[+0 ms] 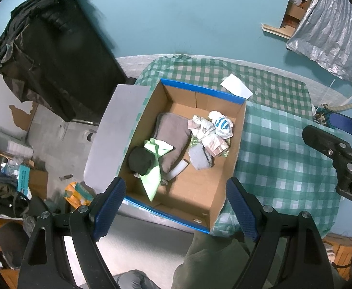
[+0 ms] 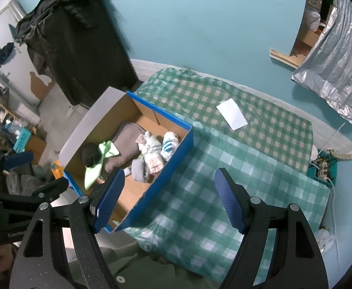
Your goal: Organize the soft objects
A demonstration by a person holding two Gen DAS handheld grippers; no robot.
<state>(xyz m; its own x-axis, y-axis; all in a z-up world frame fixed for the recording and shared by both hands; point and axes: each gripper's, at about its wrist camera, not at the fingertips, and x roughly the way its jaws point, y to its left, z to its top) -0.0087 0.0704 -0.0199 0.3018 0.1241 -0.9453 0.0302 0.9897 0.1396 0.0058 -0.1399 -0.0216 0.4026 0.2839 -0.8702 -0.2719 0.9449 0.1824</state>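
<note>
A blue-rimmed cardboard box (image 1: 238, 130) stands on a green checked cloth (image 1: 279, 159). Inside lie a grey cushion (image 1: 173, 137), a light green cloth (image 1: 156, 159), a black soft item (image 1: 141, 160), a grey sock (image 1: 200, 157) and bundled white cloths (image 1: 209, 130). My left gripper (image 1: 176, 207) is open and empty above the box's near edge. My right gripper (image 2: 168, 200) is open and empty above the box's right wall (image 2: 161, 175) and the cloth (image 2: 224, 168). The box contents also show in the right wrist view, with the cushion (image 2: 125, 142) and green cloth (image 2: 98, 163).
A white paper (image 1: 236, 86) lies on the checked cloth behind the box. A dark garment rack (image 1: 55, 60) stands at the left. Silver foil sheeting (image 1: 332, 36) hangs at the upper right. Clutter covers the floor at the left (image 1: 19, 180). A power strip (image 2: 323, 168) sits at the right.
</note>
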